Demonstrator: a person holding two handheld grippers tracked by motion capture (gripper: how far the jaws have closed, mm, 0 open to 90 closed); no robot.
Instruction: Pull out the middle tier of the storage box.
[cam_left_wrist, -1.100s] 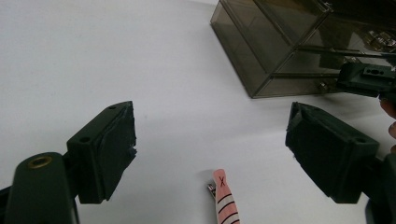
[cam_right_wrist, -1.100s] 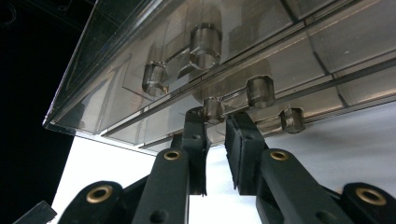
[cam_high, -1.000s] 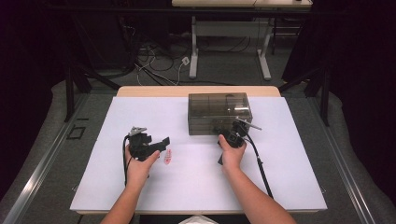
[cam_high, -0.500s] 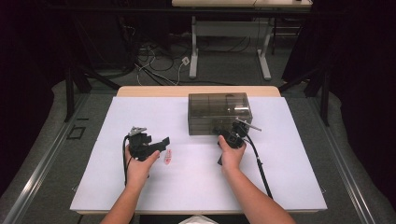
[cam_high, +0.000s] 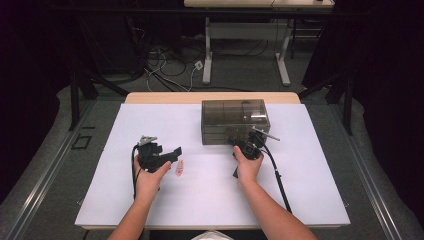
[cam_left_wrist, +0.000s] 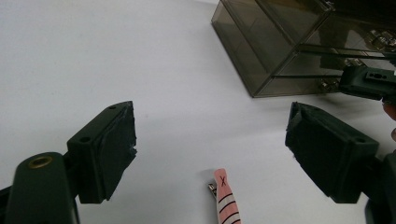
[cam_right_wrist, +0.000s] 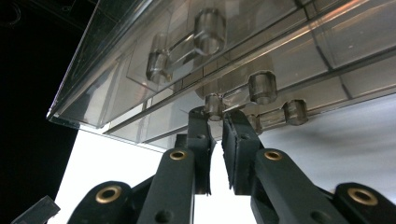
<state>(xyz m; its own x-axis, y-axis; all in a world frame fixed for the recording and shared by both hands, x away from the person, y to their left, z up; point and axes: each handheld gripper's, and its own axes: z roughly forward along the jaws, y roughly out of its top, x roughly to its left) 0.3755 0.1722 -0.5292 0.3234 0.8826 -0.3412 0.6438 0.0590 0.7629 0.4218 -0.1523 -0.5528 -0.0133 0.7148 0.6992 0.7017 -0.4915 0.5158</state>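
Observation:
A smoky see-through drawer box (cam_high: 235, 119) stands at the back middle of the white table. My right gripper (cam_high: 240, 142) is at the box's front, low down. In the right gripper view its jaws (cam_right_wrist: 217, 119) stand nearly together, shut on a small clear drawer handle (cam_right_wrist: 214, 105) under the box front (cam_right_wrist: 233, 46). My left gripper (cam_high: 172, 156) is held left of centre, pointing right, jaws wide open with nothing between them (cam_left_wrist: 211, 126). A small pink striped object (cam_left_wrist: 225, 196) with a metal end lies on the table just below it (cam_high: 179, 167). The box (cam_left_wrist: 271, 51) and right gripper (cam_left_wrist: 369, 81) show beyond.
The white sheet (cam_high: 125, 200) covers most of the table, with a wooden edge (cam_high: 165, 97) at the back. Behind the table are desk legs (cam_high: 206, 60) and cables (cam_high: 165, 65) on the floor. Both forearms come in from the near edge.

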